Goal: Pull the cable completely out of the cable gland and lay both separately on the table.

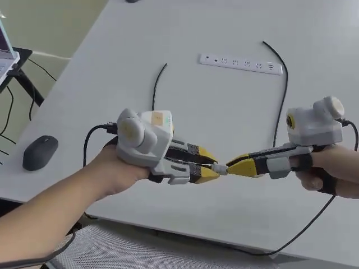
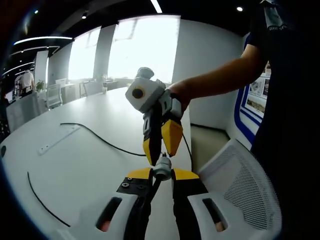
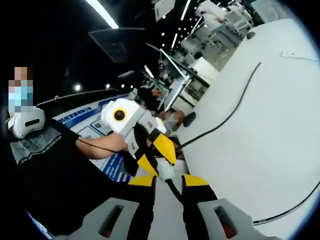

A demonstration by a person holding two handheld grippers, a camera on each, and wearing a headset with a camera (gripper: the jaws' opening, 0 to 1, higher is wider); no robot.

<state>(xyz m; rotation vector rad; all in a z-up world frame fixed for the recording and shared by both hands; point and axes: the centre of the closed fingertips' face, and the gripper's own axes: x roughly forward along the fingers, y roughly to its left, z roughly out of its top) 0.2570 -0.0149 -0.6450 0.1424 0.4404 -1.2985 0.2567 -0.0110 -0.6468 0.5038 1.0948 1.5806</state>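
Left tongs [image 1: 215, 168] clamp the cable gland [image 1: 222, 168], right tongs [image 1: 230, 167] clamp the cable [image 3: 175, 190]; extraction appears incomplete, neither laid on the worktop [image 1: 224, 112].

The pale table [image 1: 235, 207] holds a white power strip [image 1: 241, 63] well beyond both sets of fingers. A short black cable [image 1: 157, 84] lies beyond the left fingers [image 1: 203, 154] and a longer cable [image 1: 284, 89] beyond the right fingers [image 1: 247, 164]. A mouse [image 1: 40, 152] sits far left.

Head view: cable gland [image 1: 222, 168] is a tiny pale nub between the tips of left gripper [image 1: 215, 168] and right gripper [image 1: 230, 167], contact hidden; laptop [image 1: 4, 53] cut by left edge; dark object [image 1: 132, 1] at top edge, unidentifiable. Right gripper view: cable [image 3: 173, 189] drops between own jaws, lower end out of sight.
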